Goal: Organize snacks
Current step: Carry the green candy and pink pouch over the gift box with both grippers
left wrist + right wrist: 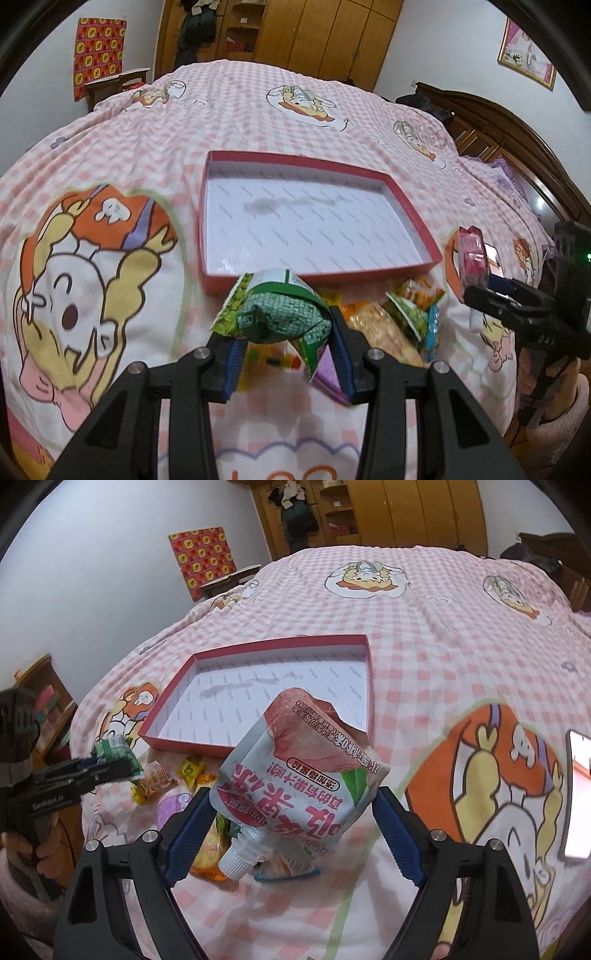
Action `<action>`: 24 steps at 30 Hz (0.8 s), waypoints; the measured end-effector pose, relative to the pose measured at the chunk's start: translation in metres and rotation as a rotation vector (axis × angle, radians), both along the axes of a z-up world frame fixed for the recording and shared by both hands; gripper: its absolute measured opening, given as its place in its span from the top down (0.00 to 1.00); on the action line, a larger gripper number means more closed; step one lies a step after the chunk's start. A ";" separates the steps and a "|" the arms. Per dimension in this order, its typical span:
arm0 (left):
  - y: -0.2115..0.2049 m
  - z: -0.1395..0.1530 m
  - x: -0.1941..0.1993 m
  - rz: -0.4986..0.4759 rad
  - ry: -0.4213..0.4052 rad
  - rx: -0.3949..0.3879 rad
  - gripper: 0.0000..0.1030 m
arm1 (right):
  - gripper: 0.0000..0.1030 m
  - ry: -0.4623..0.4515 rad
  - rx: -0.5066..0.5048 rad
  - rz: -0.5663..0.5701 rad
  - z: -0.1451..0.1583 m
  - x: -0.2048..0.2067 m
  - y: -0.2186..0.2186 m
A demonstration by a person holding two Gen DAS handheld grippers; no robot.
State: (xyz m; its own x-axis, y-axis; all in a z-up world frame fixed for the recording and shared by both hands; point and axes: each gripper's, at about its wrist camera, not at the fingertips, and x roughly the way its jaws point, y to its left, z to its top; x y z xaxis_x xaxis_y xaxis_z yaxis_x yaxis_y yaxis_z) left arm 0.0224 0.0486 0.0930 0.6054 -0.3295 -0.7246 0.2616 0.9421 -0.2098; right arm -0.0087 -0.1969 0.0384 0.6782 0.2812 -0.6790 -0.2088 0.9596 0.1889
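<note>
A shallow red box (399, 199) with a white, bare inside lies on the pink checked bed; it also shows in the right wrist view (369, 686). My left gripper (284, 332) is shut on a green snack packet (280, 314), held above the snack pile just in front of the box. My right gripper (295, 805) is shut on a pink-and-white spouted jelly pouch (295, 775), held upside down near the box's front edge. The pouch also shows at the right in the left wrist view (471, 262).
A pile of loose snacks (399, 321) lies on the bed in front of the box, also in the right wrist view (166, 779). A phone (578, 794) lies on the bed at the right. A wardrobe and headboard stand beyond the bed.
</note>
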 end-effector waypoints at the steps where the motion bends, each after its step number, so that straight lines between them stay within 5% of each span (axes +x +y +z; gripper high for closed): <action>1: 0.000 0.001 0.003 -0.002 0.000 0.001 0.58 | 0.15 0.001 -0.011 0.003 0.001 0.003 0.002; 24: -0.023 0.005 0.091 -0.011 -0.017 0.049 0.58 | 0.15 0.014 -0.073 0.053 0.014 0.081 0.020</action>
